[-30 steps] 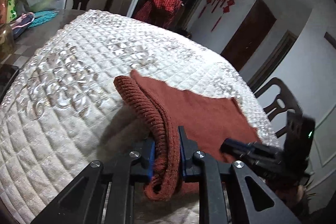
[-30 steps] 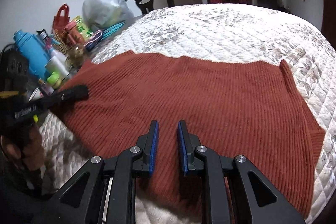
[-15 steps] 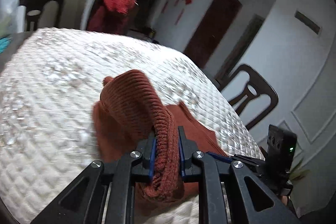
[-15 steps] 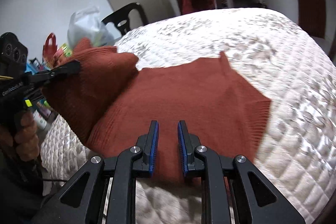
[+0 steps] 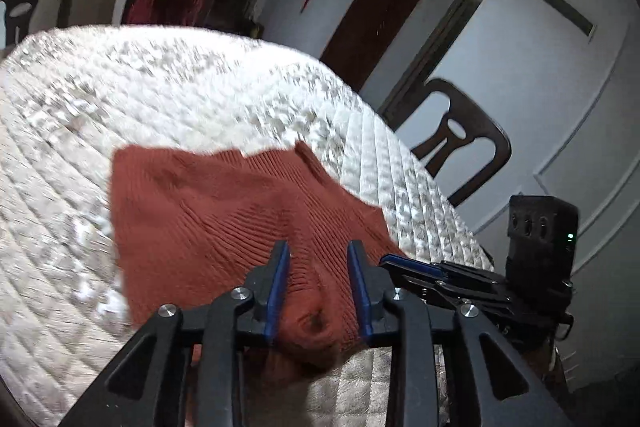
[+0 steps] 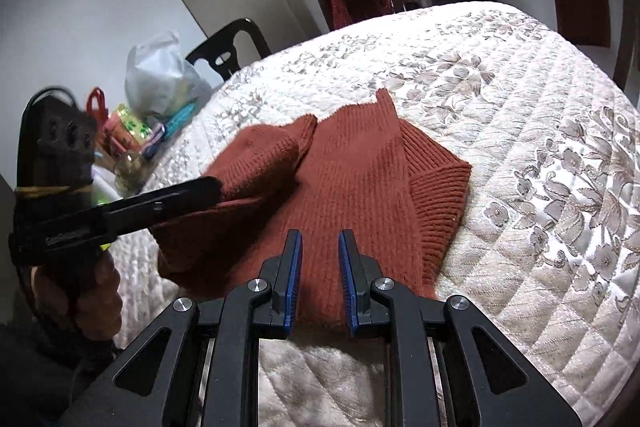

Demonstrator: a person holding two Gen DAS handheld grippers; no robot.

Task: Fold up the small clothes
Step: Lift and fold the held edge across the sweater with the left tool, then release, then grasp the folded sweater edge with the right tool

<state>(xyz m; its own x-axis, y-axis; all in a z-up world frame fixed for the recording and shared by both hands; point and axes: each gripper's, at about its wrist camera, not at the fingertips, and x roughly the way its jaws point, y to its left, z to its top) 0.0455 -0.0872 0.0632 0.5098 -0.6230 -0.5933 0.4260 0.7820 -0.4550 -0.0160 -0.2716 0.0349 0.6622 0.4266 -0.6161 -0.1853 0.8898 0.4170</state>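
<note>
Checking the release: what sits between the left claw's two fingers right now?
A bunched fold of the rust-red sweater lies between the opening fingers of the left claw, seen in the left wrist view.

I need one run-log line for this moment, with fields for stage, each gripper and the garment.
stage: fold laid | left gripper: jaws opening, sweater fold between | right gripper: jaws opening, over knit | rust sweater: folded on quilt

Bare quilt (image 6: 520, 131) right of and beyond the sweater (image 6: 360, 179) lies free; clutter (image 6: 136, 131) crowds the left edge.
</note>
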